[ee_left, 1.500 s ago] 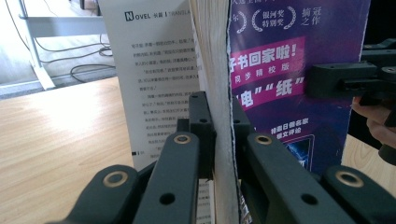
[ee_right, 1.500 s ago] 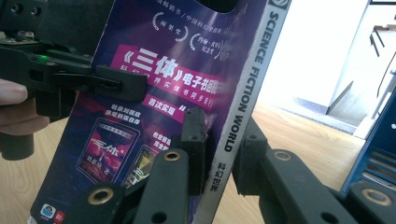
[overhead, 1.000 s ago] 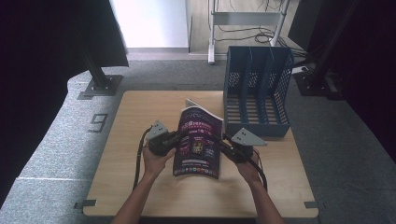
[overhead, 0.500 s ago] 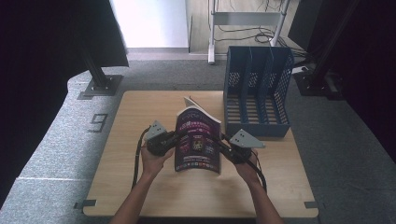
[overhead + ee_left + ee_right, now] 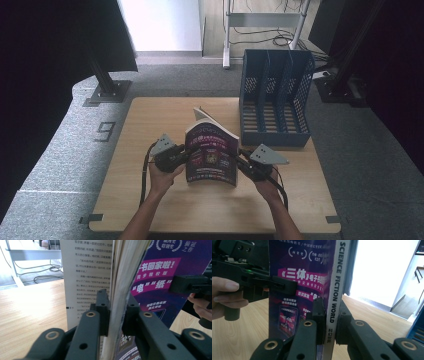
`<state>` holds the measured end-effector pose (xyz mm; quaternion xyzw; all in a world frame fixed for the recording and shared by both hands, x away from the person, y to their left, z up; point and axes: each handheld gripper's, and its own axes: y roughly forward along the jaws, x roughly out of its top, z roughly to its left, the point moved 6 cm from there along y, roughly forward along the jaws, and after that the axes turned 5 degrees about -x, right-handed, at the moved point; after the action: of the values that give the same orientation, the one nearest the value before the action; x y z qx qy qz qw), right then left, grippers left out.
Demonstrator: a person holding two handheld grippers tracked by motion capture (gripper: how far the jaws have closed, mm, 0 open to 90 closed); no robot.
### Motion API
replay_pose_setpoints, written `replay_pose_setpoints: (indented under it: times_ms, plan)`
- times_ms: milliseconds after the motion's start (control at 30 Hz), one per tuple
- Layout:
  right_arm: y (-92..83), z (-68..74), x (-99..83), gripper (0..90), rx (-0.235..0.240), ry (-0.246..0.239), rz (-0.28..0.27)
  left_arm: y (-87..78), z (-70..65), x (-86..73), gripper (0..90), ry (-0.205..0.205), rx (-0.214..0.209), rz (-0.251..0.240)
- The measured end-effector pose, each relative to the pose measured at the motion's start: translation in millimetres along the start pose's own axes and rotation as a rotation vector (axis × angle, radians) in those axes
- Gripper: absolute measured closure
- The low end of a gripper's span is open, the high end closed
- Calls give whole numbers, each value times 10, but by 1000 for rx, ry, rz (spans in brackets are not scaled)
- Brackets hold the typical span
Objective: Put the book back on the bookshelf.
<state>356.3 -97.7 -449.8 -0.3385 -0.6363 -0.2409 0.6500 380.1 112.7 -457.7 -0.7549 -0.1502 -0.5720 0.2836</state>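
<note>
High view: the left hand-held gripper, its jaws just easing, and the right hand-held gripper are clamping a magazine upright above the tabletop, filing into the blue rack remaining.

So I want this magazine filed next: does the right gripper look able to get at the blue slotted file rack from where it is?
Probably yes: the right gripper is shut on the purple magazine, and bare table lies between it and the blue rack.

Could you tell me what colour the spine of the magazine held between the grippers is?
The spine is grey with black lettering; it shows best in the right gripper view.
</note>
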Motion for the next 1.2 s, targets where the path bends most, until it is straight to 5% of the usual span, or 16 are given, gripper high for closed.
replay_pose_setpoints:
  times_ms: [200,567,933,1200]
  plan:
    - [-41,29,-9,810,14,-6,-4,13,14,3,684,-7,8,-1]
    - [-85,72,-14,811,35,-27,-11,140,20,64,356,2,45,40]
    - [-110,95,-24,812,51,-44,-9,137,93,128,197,-5,78,32]
    - [-116,93,-24,811,62,-44,-7,160,69,190,168,1,27,22]
